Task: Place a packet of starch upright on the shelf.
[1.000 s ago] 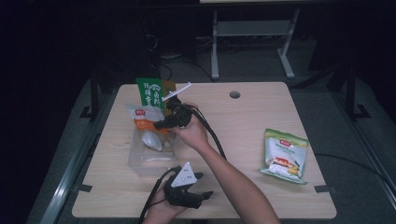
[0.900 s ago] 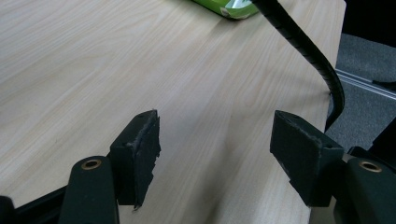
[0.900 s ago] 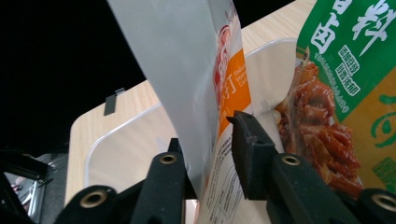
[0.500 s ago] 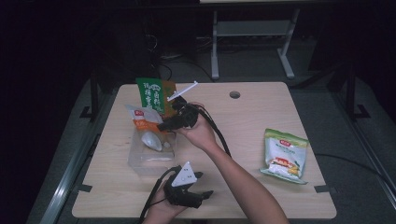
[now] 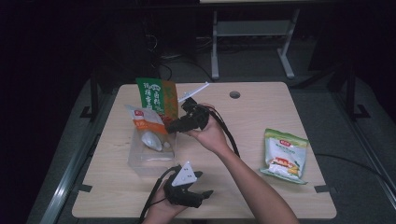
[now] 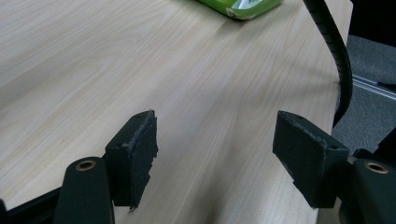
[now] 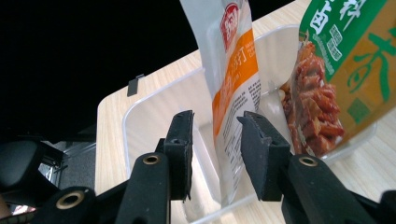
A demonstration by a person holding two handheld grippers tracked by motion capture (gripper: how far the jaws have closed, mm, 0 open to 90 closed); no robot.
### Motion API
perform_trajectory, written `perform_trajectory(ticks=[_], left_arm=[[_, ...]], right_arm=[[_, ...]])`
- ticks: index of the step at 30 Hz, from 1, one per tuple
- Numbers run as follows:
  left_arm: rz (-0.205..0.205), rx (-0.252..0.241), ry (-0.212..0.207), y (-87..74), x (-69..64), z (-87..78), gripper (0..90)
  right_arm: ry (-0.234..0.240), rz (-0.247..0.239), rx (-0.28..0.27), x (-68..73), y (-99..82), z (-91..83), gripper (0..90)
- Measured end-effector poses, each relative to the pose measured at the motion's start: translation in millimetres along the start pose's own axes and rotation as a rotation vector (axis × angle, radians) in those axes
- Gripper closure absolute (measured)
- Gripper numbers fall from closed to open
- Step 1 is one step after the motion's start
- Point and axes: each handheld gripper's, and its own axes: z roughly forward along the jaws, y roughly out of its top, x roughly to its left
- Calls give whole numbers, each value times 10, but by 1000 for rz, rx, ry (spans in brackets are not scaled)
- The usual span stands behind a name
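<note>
High view: the work in hand appears to be packing snack packets into a clear plastic bin (image 5: 152,156) that sits toward the left edge of the table (image 5: 252,116).

Two packets already stand in the bin. The white-and-orange packet (image 5: 145,122) leans at its left side, and the green-and-orange packet (image 5: 156,97) stands upright at its far end. Both rise above the rim.

The right gripper (image 5: 180,125) sits just beside the bin's right side, pointed at the packets. In the right gripper view its jaws stand apart and have just been opening. The white-and-orange packet (image 7: 233,93) lies beyond them in line with the gap, and neither pad presses on it. It reads as released, and that placement is judged complete.

The left gripper (image 5: 205,192) rests near the front edge, well apart from the bin. In the left gripper view its jaws are spread wide over bare wood with nothing between them.

One item remains outstanding. A green-and-white packet (image 5: 285,154) lies flat near the right edge, well apart from the bin and untouched by either gripper.

Assessment: two of three visible packets are binned. What is left is to fetch the packet at the right and place it in the bin.
</note>
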Motion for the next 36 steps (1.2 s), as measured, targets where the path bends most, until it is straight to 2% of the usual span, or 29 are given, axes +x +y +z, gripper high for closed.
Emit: perform_trajectory(ticks=[7,10,13,14,26,32,36], left_arm=[[1,3,3,-2,3,14,299],[-2,3,3,-3,4,20,298],[-2,3,4,-3,5,24,297],[1,4,5,-3,7,27,297],[1,9,4,-5,19,58,293],[5,12,3,-3,17,73,292],[5,11,4,-1,19,89,286]], right_arm=[[-17,-2,-3,-35,-124,-175,624],[-24,17,-8,-49,-180,-258,619],[-26,16,-12,-80,-224,-312,614],[-31,27,-15,-101,-267,-374,611],[-50,71,-33,-190,-507,-628,588],[-72,96,-36,-232,-658,-771,578],[-98,113,-43,-260,-774,-925,559]])
